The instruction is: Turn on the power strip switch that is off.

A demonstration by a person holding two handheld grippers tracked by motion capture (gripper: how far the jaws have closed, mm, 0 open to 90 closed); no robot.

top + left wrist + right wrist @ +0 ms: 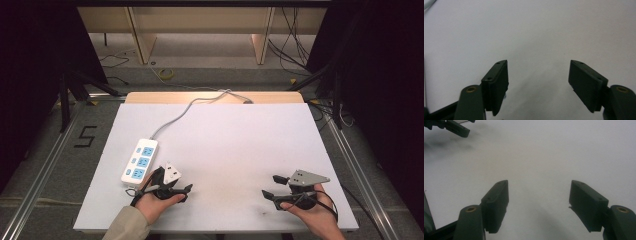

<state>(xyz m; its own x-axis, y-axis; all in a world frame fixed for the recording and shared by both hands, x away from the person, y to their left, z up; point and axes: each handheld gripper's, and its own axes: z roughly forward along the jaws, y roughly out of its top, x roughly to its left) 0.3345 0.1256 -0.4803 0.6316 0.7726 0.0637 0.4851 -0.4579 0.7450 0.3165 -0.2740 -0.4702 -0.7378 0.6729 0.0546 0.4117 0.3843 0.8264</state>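
Note:
My left gripper (180, 180) rests low over the white board (225, 135) near its front left, held in a hand with a beige sleeve. It lies just right of a white power strip (140, 160) with blue sockets. In the left gripper view, that gripper (538, 75) stands open over bare board with nothing between its jaws. My right gripper (272, 186) sits at the front right, pointing left. Seen in the right gripper view, it (539, 195) is open and empty too. The left gripper's jaws (456, 128) appear far off at the top left of that view.
The power strip's grey cable (185, 110) runs from the strip to the board's far edge and off the table; a bit of it (427, 3) shows in the left gripper view. Dark frame posts and loose floor cables stand beyond the table.

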